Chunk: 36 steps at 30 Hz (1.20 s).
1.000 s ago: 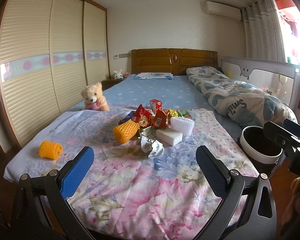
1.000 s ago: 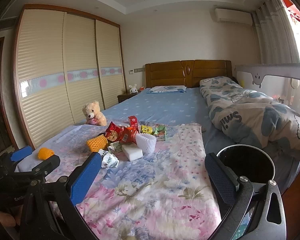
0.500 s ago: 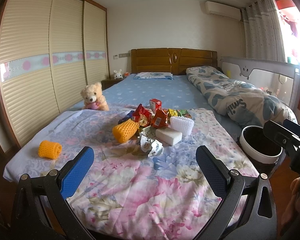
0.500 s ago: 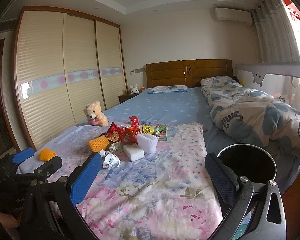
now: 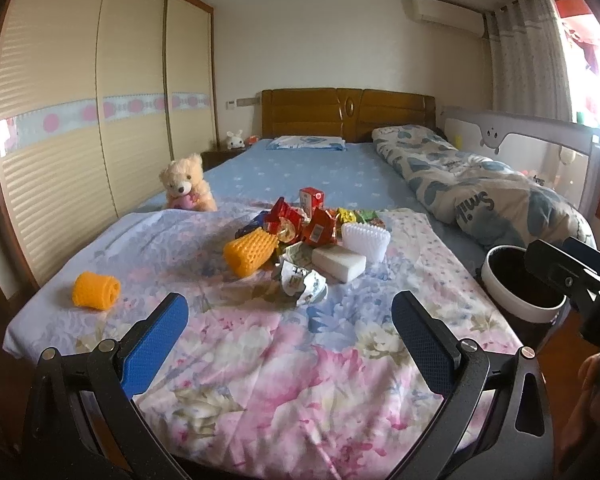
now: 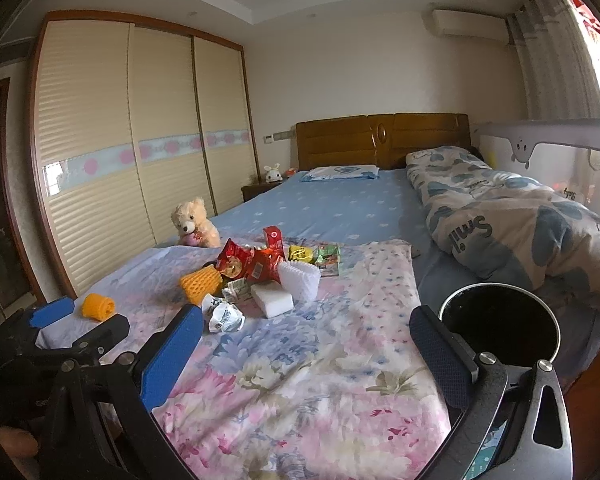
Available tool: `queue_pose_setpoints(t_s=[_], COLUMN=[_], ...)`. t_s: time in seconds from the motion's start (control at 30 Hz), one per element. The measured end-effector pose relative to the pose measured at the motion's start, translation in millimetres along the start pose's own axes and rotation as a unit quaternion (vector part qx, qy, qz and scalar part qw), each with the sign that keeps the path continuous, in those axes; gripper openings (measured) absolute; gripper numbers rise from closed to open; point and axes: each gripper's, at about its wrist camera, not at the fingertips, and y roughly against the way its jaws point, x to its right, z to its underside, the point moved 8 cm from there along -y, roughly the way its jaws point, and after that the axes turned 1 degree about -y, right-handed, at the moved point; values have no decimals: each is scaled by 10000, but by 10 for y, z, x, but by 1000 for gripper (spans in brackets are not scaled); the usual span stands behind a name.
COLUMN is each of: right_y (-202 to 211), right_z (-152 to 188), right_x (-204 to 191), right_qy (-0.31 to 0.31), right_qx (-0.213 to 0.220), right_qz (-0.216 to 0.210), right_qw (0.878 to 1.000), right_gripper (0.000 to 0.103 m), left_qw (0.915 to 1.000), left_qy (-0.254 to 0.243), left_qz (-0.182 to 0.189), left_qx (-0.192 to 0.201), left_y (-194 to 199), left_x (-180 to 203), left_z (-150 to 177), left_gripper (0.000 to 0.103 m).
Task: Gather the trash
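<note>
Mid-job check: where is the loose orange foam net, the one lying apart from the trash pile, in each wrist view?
Left wrist view: orange foam net lies at left on the floral blanket, left of the pile.
Right wrist view: it sits far left, beside the left gripper's blue finger.
Shared landmark: the teddy bear, farther up the bed beyond it.

Bare floral sheet (image 5: 284, 360) lies open before the trash pile (image 5: 300, 240). A bin (image 5: 516, 280) stands right of it, a teddy bear (image 5: 186, 184) beyond on the left.
</note>
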Motion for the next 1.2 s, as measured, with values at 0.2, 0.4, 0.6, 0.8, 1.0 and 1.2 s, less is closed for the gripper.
queue_pose_setpoints(t_s=[0.2, 0.4, 0.6, 0.8, 1.0, 1.2], right_y=[-163, -383, -700, -1097, -1566, -2014], right_z=[51, 137, 197, 176, 183, 223], right_x=[23, 48, 88, 116, 135, 186], right_qy=[-55, -175, -273, -346, -358, -411], right_qx=[-233, -535, -891, -1168, -1440, -1779], right_qz=[-134, -259, -391, -510, -576, -616], right_qw=[9996, 9981, 9949, 9912, 9873, 9813], right_gripper=[103, 103, 103, 102, 102, 93], left_qw=[9996, 9982, 9956, 9925, 9895, 9853], left_qy=[50, 118, 149, 104, 20, 161], left_qz=[24, -57, -46, 15, 76, 162], left_qx=[-276, -584, -922, -1217, -1443, -1692], left_y=[-150, -373, -653, -945, -1299, -1615], left_x=[-56, -144, -201, -181, -103, -74], left_z=[81, 159, 223, 239, 223, 224], left_gripper=[103, 103, 103, 103, 103, 102])
